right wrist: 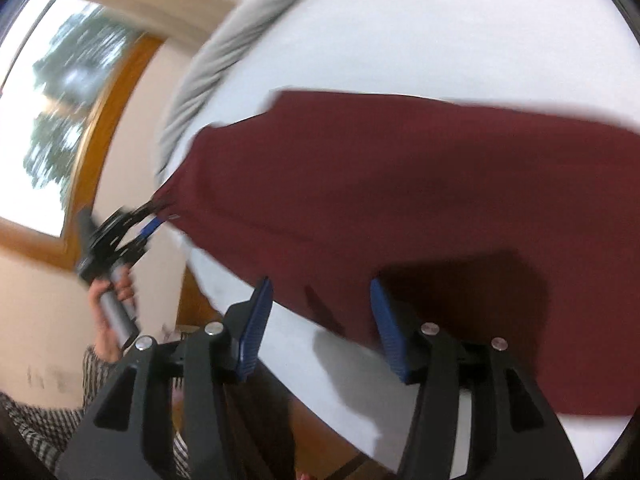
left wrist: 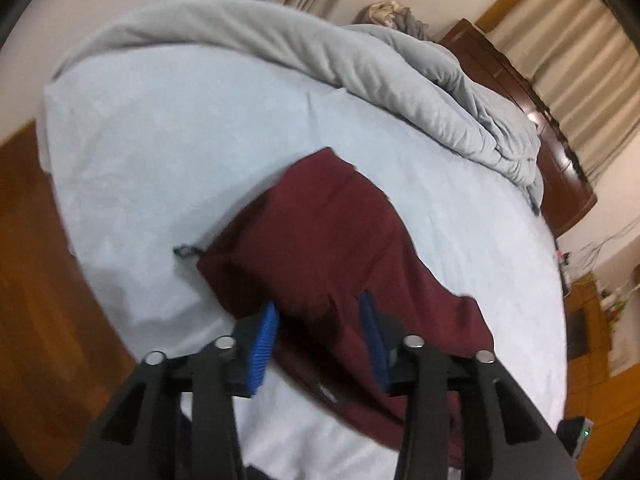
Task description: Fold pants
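Near the bed's (left wrist: pixel 160 140) front edge lie the maroon pants (left wrist: pixel 320 240), folded. The left gripper (left wrist: pixel 320 328) and right gripper (right wrist: pixel 320 312) both hover over the cloth, jaws spread, pinching nothing.

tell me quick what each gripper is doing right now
left gripper: open, maroon pants lie between its fingers, not pinched
right gripper: open over the pants' edge, holding nothing
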### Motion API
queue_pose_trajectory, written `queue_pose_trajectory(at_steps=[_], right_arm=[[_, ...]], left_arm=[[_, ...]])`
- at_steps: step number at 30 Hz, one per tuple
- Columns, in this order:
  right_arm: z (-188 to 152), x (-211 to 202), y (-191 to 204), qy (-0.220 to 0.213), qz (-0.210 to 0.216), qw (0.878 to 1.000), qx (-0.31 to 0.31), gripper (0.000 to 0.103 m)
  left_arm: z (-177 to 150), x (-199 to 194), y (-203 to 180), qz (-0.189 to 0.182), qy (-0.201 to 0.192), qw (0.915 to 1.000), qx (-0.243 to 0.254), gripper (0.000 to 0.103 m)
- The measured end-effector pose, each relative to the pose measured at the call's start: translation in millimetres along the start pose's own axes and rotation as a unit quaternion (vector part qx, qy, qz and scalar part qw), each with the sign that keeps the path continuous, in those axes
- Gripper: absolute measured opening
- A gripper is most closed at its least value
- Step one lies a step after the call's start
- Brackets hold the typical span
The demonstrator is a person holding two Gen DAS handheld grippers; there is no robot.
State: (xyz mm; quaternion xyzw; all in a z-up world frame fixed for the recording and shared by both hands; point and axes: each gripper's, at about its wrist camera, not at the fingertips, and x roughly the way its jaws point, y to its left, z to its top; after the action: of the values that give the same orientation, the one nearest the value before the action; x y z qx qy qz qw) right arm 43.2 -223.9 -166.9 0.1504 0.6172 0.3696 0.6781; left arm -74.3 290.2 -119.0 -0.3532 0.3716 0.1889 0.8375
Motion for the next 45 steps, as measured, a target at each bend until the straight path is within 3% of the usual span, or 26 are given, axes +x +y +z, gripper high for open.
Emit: queue_pose_trajectory(at_steps=[4,6,8,10,13,15,17,20,22,25,27,30,35,42,45], right_arm=[[-41,-38,-45,-0.035,0.002,0.997,0.069,0.052],[-54,-47,-56,-0.051,0.000,0.995,0.090,0.052],[-63,-50,-64,-0.061,0.008,0.992,0.106,0.052],[-63,-61,-74,-0.069,0.017,0.991,0.112,0.052],[-69,-72,-79,-0.082,0.018,0.990,0.109,0.052],[-69,-75,-85,-0.087,0.019,0.989,0.116,0.052],[-75,-81,-93,-0.093,0.018,0.987,0.127,0.052],[-77,-82,-92,-0.102,0.019,0.985,0.137,0.052],[-81,-92,-99,-0.108,0.019,0.985,0.137,0.052],[-85,-103,-106,-0.116,0.017,0.983,0.141,0.055],[-86,-102,-107,-0.114,0.013,0.982,0.147,0.062],[-88,-99,-105,-0.111,0.022,0.983,0.146,0.062],[-90,-96,-97,-0.102,0.028,0.985,0.136,0.062],[-88,-99,-95,-0.103,0.023,0.986,0.133,0.062],[-88,-101,-95,-0.104,0.020,0.986,0.128,0.062]], left_arm=[[-34,-17,-47,-0.014,0.003,0.9992,0.038,0.048],[-51,-5,-72,-0.050,0.050,0.9963,0.048,0.050],[-61,10,-86,-0.041,0.081,0.9944,0.055,0.049],[-68,27,-88,-0.022,0.112,0.9931,0.026,0.049],[-67,43,-81,-0.028,0.136,0.9903,-0.008,0.046],[-63,52,-78,-0.040,0.146,0.9881,-0.028,0.036],[-62,60,-76,-0.058,0.161,0.9842,-0.045,0.017],[-66,60,-81,-0.081,0.171,0.9801,-0.059,0.000],[-68,39,-91,-0.095,0.144,0.9845,-0.032,0.000],[-73,16,-94,-0.054,0.105,0.9929,0.017,0.000],[-74,20,-91,-0.043,0.117,0.9917,0.034,0.000],[-77,31,-92,-0.045,0.147,0.9874,0.039,0.000],[-80,58,-88,-0.088,0.198,0.9754,-0.039,0.012],[-77,85,-68,-0.086,0.229,0.9610,-0.128,0.012],[-77,75,-65,-0.085,0.229,0.9605,-0.132,0.024]])
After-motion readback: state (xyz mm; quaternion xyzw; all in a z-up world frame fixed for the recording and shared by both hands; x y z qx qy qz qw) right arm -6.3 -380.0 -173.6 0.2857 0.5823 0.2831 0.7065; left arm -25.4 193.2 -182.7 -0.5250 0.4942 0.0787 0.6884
